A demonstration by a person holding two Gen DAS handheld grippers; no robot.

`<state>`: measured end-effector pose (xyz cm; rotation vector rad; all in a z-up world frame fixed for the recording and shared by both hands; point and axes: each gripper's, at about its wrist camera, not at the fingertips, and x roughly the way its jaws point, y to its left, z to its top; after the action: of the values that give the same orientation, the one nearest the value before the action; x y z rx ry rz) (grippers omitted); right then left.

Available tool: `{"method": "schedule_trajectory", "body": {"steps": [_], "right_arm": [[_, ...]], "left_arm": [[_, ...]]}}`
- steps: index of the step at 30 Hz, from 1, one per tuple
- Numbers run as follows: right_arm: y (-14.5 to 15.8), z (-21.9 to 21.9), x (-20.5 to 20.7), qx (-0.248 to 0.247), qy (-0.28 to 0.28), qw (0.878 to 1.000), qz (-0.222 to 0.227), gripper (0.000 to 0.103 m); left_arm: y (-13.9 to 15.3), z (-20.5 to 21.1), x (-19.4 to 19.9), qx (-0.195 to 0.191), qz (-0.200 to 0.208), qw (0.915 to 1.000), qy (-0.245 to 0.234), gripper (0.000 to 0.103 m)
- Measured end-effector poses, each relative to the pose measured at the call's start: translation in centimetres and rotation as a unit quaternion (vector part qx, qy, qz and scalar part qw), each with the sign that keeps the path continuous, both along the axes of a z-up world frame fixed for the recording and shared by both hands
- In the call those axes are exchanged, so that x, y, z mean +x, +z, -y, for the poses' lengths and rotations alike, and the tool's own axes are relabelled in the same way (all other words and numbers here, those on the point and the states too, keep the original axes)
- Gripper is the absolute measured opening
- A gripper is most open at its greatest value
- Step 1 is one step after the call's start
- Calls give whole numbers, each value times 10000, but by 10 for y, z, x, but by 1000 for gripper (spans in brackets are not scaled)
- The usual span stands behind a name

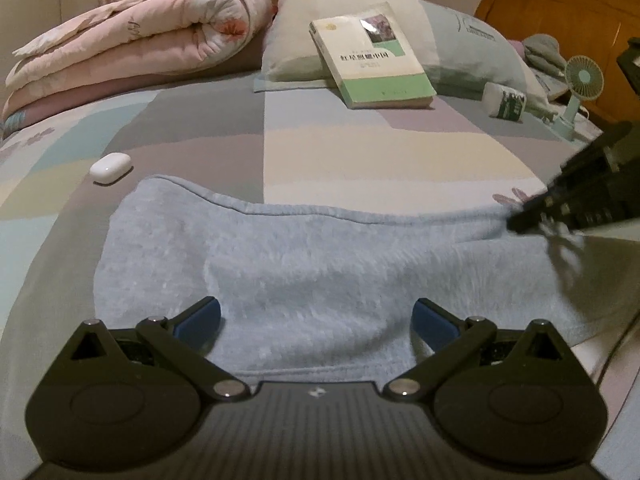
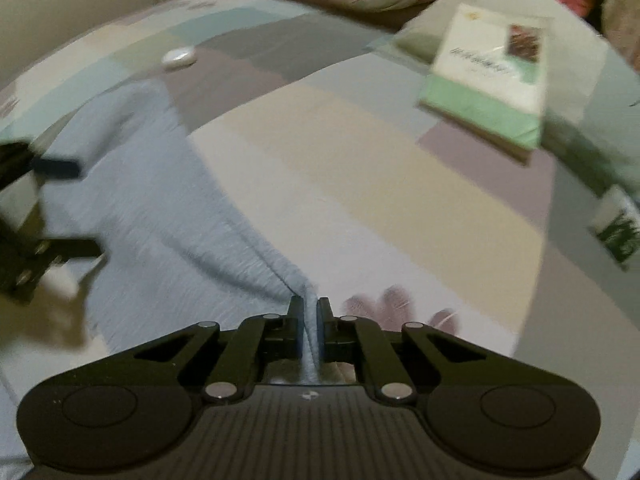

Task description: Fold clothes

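The left gripper [image 1: 316,320] is held open above the light-blue garment [image 1: 320,256], spread on the bed [image 1: 360,152].

Patchwork bedsheet [image 1: 360,152] in pastel blocks. Rolled pink floral quilt [image 1: 136,44] at far left. Pillow [image 1: 360,28] at the head, green-and-white book [image 1: 372,56] leaning on it. White earbud case [image 1: 111,168] on sheet. Small bottle [image 1: 505,101] beside mint clip fan [image 1: 580,88]. Wooden headboard [image 1: 560,0] right.
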<state>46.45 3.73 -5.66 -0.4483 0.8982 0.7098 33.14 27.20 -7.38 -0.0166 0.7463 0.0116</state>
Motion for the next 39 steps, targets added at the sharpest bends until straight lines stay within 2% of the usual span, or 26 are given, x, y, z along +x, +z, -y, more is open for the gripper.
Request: {"method": "schedule_trajectory", "body": {"steps": [6, 9, 12, 16, 20, 23, 33, 35, 39], "right_arm": [[9, -1, 31, -87, -431, 9984, 357, 8], [9, -4, 44, -78, -693, 9959, 585, 8], [2, -9, 53, -101, -832, 9945, 623, 9], [-5, -8, 56, -134, -893, 9950, 419, 17], [12, 12, 43, 9, -918, 9952, 352, 28], [28, 40, 25, 100, -969, 9946, 364, 37], [30, 177, -44, -345, -1902, 9804, 381, 37], [28, 205, -60, -276, -2062, 9777, 283, 37], [22, 249, -80, -255, -2226, 9742, 255, 37]], "left_arm": [[3, -4, -3, -109, 100, 9999, -22, 102], [3, -4, -4, -153, 135, 9998, -56, 102], [3, -3, -4, -150, 136, 9998, -91, 102], [1, -3, -3, -98, 101, 9999, -84, 102], [0, -2, -3, -74, 74, 9999, -66, 102], [1, 1, -3, -36, 79, 9999, -94, 102], [3, 21, -2, 112, 136, 9993, -339, 102], [9, 32, 2, 10, 155, 9990, -417, 102], [22, 91, 15, 151, 76, 9948, -1006, 102]]}}
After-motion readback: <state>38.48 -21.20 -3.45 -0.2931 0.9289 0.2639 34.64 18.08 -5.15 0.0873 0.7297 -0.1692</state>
